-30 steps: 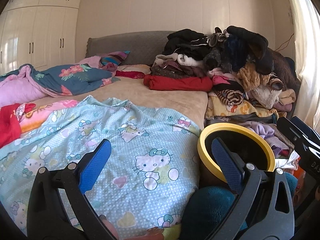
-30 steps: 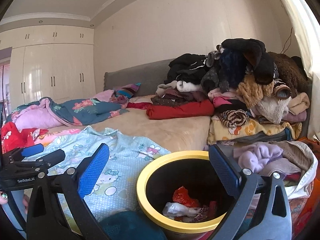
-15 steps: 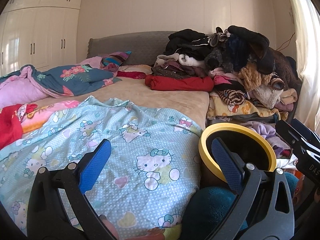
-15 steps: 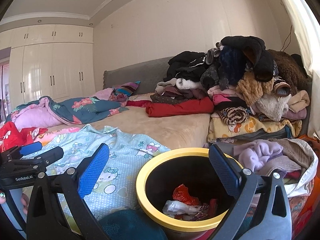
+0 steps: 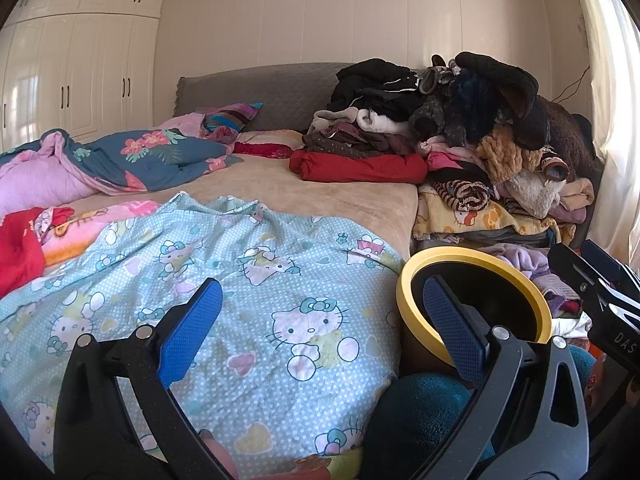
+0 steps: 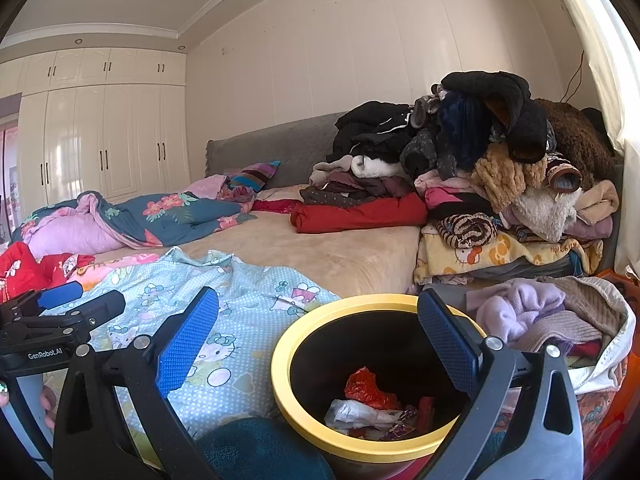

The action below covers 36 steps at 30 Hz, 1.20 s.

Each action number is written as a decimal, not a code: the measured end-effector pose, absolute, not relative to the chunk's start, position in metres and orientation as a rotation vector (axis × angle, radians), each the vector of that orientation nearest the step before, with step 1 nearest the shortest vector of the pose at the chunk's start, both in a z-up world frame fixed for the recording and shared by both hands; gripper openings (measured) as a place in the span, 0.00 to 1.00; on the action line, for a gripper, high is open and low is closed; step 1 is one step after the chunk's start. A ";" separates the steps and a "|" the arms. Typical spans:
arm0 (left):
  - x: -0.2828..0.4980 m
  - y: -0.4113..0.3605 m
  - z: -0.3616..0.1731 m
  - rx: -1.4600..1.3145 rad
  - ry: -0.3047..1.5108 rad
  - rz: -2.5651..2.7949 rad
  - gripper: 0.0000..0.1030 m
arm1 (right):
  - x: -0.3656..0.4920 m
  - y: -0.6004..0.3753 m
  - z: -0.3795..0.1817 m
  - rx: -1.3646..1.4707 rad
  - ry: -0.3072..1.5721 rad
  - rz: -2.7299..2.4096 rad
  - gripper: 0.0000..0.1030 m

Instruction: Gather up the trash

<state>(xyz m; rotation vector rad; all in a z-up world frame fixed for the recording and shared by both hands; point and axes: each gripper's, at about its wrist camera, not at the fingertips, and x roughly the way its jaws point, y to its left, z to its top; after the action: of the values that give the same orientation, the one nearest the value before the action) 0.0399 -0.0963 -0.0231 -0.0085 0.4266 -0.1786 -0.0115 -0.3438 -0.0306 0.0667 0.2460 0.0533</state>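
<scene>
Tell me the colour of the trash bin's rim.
Yellow, around a black inside; the trash bin shows best in the right wrist view.

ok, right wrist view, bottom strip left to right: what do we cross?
left gripper → Hello Kitty sheet → yellow-rimmed bin with trash inside → lavender knit on the clothes heap.

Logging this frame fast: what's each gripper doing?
Left gripper: open, holding nothing.
Right gripper: open, holding nothing, above the yellow-rimmed bin.
</scene>
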 end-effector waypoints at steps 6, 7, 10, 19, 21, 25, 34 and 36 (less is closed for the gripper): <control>0.041 -0.096 -0.024 -0.008 0.427 -0.178 0.90 | -0.011 -0.344 -0.030 0.066 0.246 0.053 0.94; 0.040 -0.097 -0.023 -0.010 0.427 -0.178 0.90 | -0.011 -0.344 -0.030 0.066 0.246 0.053 0.94; 0.041 -0.096 -0.024 -0.010 0.425 -0.178 0.90 | -0.011 -0.344 -0.031 0.066 0.245 0.052 0.94; 0.041 -0.096 -0.024 -0.010 0.427 -0.179 0.90 | -0.011 -0.346 -0.031 0.067 0.246 0.053 0.94; 0.040 -0.096 -0.023 -0.009 0.427 -0.178 0.90 | -0.011 -0.346 -0.031 0.067 0.246 0.053 0.94; 0.040 -0.096 -0.023 -0.009 0.427 -0.178 0.90 | -0.011 -0.346 -0.031 0.067 0.247 0.053 0.94; 0.040 -0.096 -0.023 -0.006 0.427 -0.175 0.90 | -0.010 -0.346 -0.030 0.068 0.246 0.054 0.94; 0.039 -0.096 -0.023 -0.005 0.426 -0.168 0.90 | -0.010 -0.346 -0.030 0.069 0.244 0.055 0.94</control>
<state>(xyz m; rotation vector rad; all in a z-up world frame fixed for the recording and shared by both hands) 0.0393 -0.0964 -0.0227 -0.0046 0.4258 -0.1684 -0.0102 -0.3459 -0.0302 0.0686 0.2437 0.0546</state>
